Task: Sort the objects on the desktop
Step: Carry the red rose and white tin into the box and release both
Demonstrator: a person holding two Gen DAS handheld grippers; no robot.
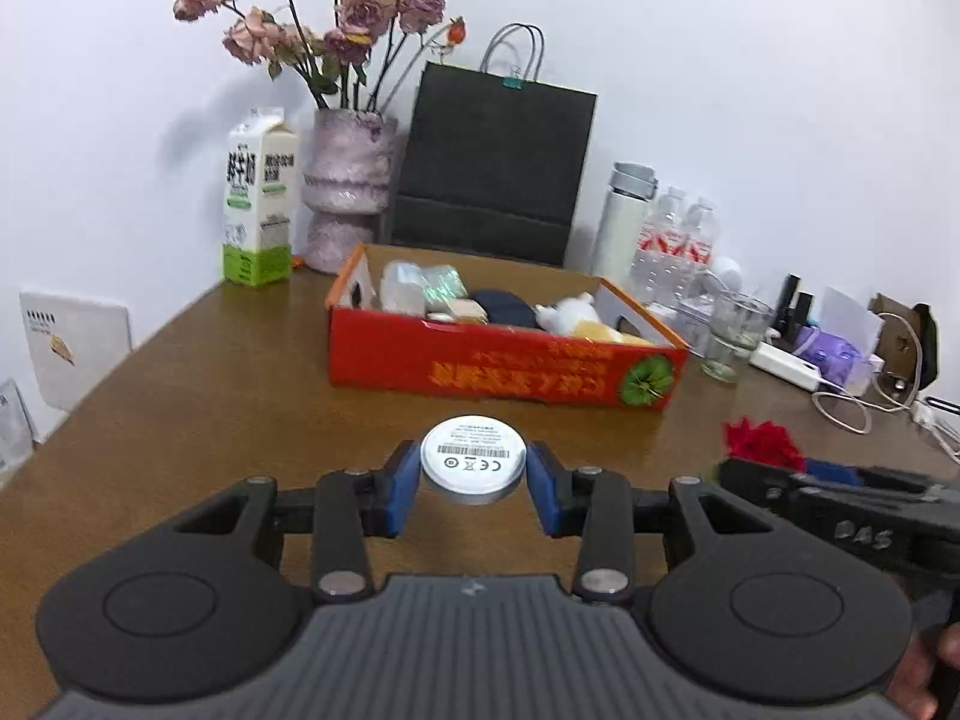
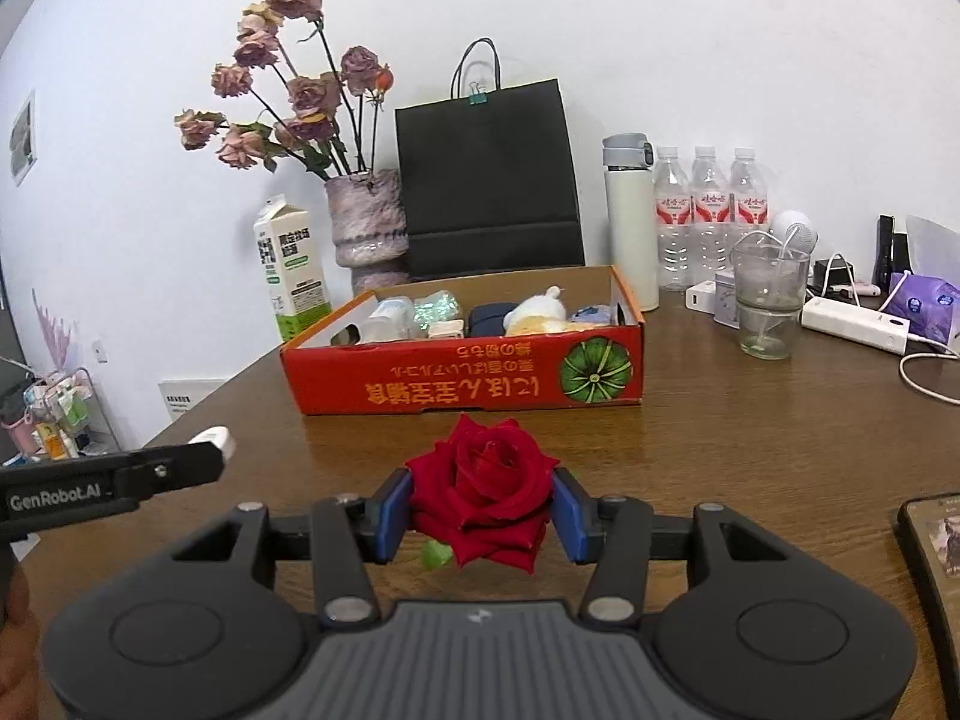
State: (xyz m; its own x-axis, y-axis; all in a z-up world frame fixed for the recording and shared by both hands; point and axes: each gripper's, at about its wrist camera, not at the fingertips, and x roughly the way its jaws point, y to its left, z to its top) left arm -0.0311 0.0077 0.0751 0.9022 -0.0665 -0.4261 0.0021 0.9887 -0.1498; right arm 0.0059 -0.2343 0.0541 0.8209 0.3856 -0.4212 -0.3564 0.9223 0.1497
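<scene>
My left gripper (image 1: 473, 480) is shut on a white round puck (image 1: 473, 459) with a label and barcode, held above the brown table in front of the red cardboard box (image 1: 480, 363). My right gripper (image 2: 482, 510) is shut on a red rose (image 2: 480, 495), also in front of the red box (image 2: 456, 381). The box holds several small items. The rose (image 1: 762, 441) and the right gripper show at the right of the left wrist view. The left gripper and its puck (image 2: 213, 439) show at the left of the right wrist view.
Behind the box stand a milk carton (image 1: 259, 198), a vase of dried roses (image 1: 345, 192), a black paper bag (image 1: 492, 162), a white flask (image 2: 630, 222) and water bottles (image 2: 708, 216). A glass (image 2: 768, 306), a power strip (image 2: 855, 324) and cables lie right. A phone (image 2: 936, 546) lies at the near right.
</scene>
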